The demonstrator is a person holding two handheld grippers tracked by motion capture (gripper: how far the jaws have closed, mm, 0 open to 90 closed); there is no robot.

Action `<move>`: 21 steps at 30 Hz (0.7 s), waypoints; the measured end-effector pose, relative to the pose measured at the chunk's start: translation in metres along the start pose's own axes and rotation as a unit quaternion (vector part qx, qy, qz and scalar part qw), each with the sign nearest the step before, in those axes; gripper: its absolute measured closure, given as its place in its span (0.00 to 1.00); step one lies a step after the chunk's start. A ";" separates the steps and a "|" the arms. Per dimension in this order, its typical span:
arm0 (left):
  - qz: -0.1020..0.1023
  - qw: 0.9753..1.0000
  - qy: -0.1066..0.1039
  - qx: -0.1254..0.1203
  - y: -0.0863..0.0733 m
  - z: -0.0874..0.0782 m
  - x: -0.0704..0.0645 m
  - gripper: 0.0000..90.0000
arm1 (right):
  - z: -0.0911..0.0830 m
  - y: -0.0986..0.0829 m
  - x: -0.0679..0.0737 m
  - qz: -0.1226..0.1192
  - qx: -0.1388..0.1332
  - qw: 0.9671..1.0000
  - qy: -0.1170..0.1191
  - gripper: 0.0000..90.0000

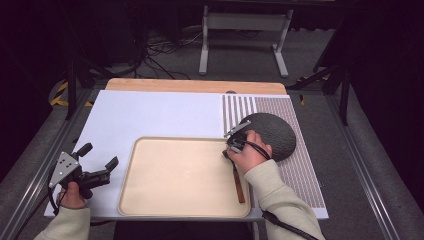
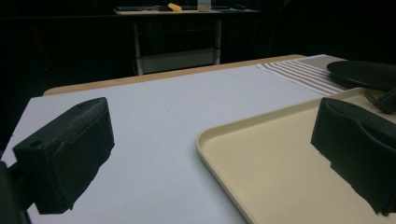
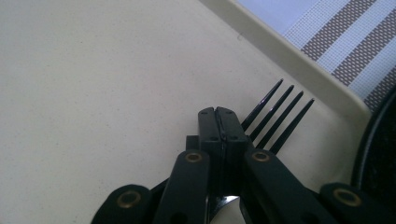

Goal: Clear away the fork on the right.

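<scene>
A fork [image 1: 239, 184] with a brown handle and black tines [image 3: 280, 116] lies along the right inner edge of the beige tray [image 1: 180, 175]. My right gripper [image 1: 228, 151] is down at the fork's neck. Its jaws [image 3: 218, 112] are pressed together on the neck, and the tines stick out past them toward the tray's rim [image 3: 299, 65]. My left gripper [image 1: 100, 155] hovers low over the white board [image 1: 160, 112], left of the tray. It is open, with nothing between its jaws [image 2: 210, 121].
A dark round plate [image 1: 272, 132] sits on a striped placemat [image 1: 300, 165] just right of the tray, close behind my right hand. The plate's edge [image 3: 378, 154] is near the tines. A wooden table edge [image 1: 195, 85] runs along the back.
</scene>
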State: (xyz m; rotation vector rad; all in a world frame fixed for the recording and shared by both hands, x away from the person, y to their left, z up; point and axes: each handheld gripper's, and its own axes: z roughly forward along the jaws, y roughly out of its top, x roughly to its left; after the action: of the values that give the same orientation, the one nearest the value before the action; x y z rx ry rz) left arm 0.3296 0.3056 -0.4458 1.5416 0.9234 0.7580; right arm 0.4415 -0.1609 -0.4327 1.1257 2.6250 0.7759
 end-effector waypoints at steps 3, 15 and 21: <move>0.000 1.000 0.000 -0.001 0.000 0.000 0.000 0.00 | -0.001 -0.001 -0.001 0.001 0.000 1.000 -0.004 1.00; -0.001 1.000 0.000 0.000 0.000 0.000 0.000 0.00 | -0.004 -0.005 -0.008 0.017 0.001 1.000 -0.017 1.00; -0.001 1.000 0.000 -0.001 0.000 0.000 0.000 0.00 | -0.005 -0.006 -0.010 0.021 0.002 1.000 -0.019 1.00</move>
State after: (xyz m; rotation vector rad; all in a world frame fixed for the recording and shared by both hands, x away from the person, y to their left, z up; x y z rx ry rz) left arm 0.3296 0.3057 -0.4455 1.5391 0.9237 0.7568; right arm 0.4425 -0.1734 -0.4317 1.1890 2.5792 0.7504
